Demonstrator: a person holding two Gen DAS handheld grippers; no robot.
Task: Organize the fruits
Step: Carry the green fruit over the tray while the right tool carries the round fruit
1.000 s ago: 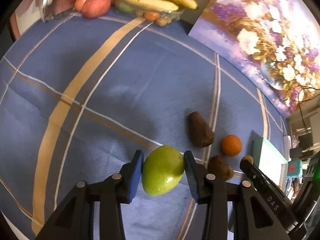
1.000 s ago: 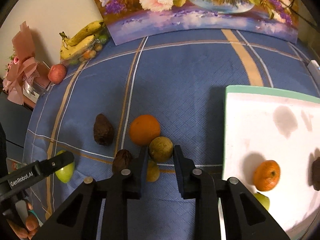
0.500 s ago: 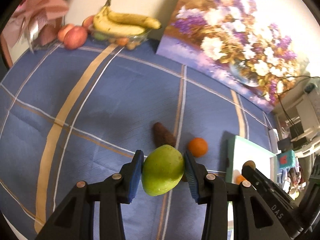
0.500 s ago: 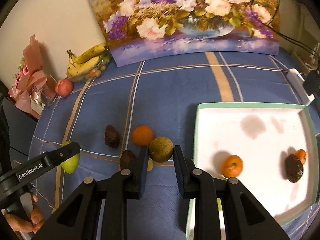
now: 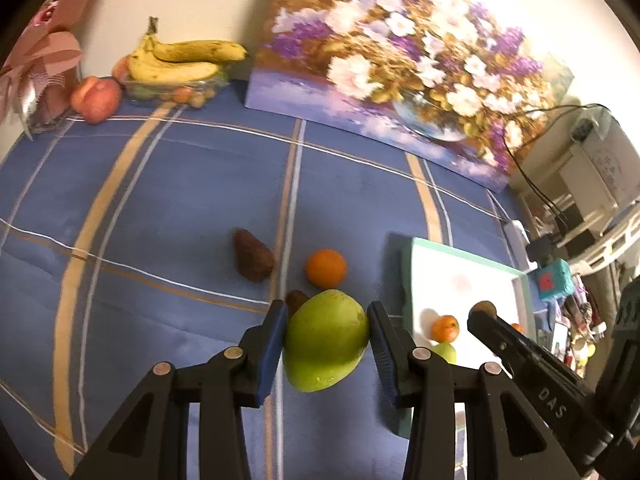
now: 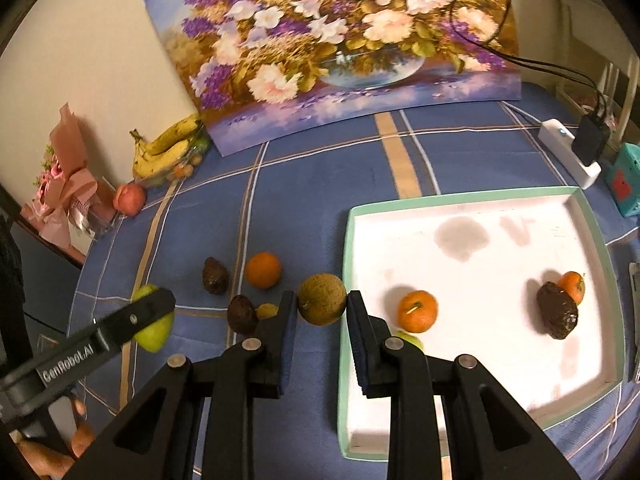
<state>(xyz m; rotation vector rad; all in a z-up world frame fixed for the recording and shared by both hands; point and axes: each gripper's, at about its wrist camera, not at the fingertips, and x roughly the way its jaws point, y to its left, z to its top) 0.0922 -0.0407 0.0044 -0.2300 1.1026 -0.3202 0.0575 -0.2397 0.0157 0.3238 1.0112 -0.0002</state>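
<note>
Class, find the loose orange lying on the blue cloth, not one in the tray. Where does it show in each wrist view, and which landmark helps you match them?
Left wrist view: the loose orange lies just above centre, above the held green fruit.
Right wrist view: left of centre, beside a dark avocado.
Shared landmark: the flower painting.

Both grippers have been raised above the tablecloth (image 6: 312, 208): the green mango (image 5: 326, 340) and the brownish round fruit (image 6: 322, 299) (apparently a kiwi) are carried higher, nearer the tray (image 6: 472, 196).
</note>
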